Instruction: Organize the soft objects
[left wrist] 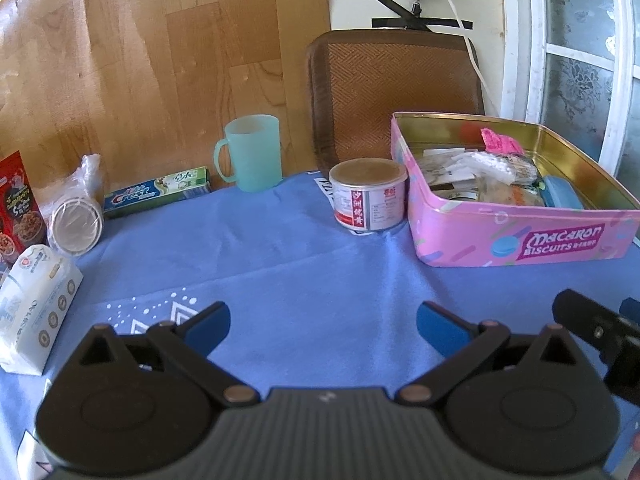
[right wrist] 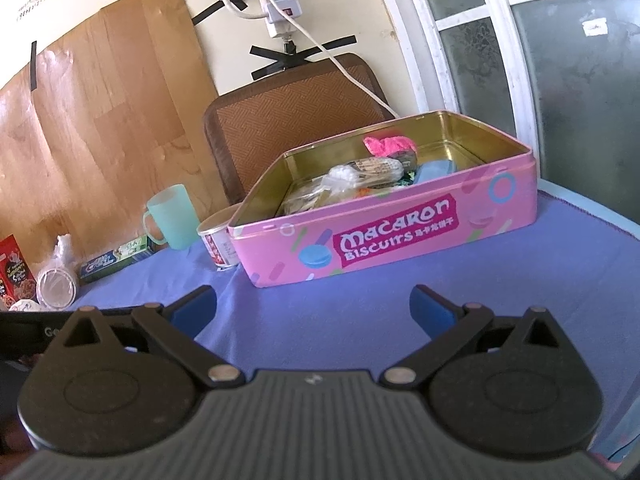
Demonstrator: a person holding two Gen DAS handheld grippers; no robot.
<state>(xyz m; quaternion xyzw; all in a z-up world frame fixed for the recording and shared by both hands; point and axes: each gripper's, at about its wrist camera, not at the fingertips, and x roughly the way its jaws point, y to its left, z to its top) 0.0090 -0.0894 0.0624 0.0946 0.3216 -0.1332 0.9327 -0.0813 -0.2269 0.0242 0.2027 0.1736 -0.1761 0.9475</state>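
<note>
A pink biscuit tin (left wrist: 524, 240) is seen lidless on a blue tablecloth (left wrist: 280, 272), with soft things already heaped inside: a pink knitted piece (left wrist: 500, 142) toward the far wall of the tin, clear plastic packets (left wrist: 472, 168) in the middle and a blue sponge-like block (left wrist: 562, 196) nearer the front. The left gripper (left wrist: 323, 326) and the right gripper (right wrist: 313, 312) are both held low in front of the tin, each with its blue-padded fingers spread wide and nothing between them; open cloth lies between them and the tin.

A small round can (left wrist: 370, 196) is set just beside the tin's left corner, nearly touching it. Farther left of the tin, a pale green mug (left wrist: 250, 152), a toothpaste box (left wrist: 158, 194), a bagged stack of paper cups (left wrist: 76, 216), a white tissue pack (left wrist: 34, 312) and a red snack box (left wrist: 18, 208) are lined along a wood-grain board (left wrist: 140, 60). Behind the tin, a brown woven chair back (left wrist: 396, 80) is seen, with a white power strip (right wrist: 278, 8) taped to the wall above it.
</note>
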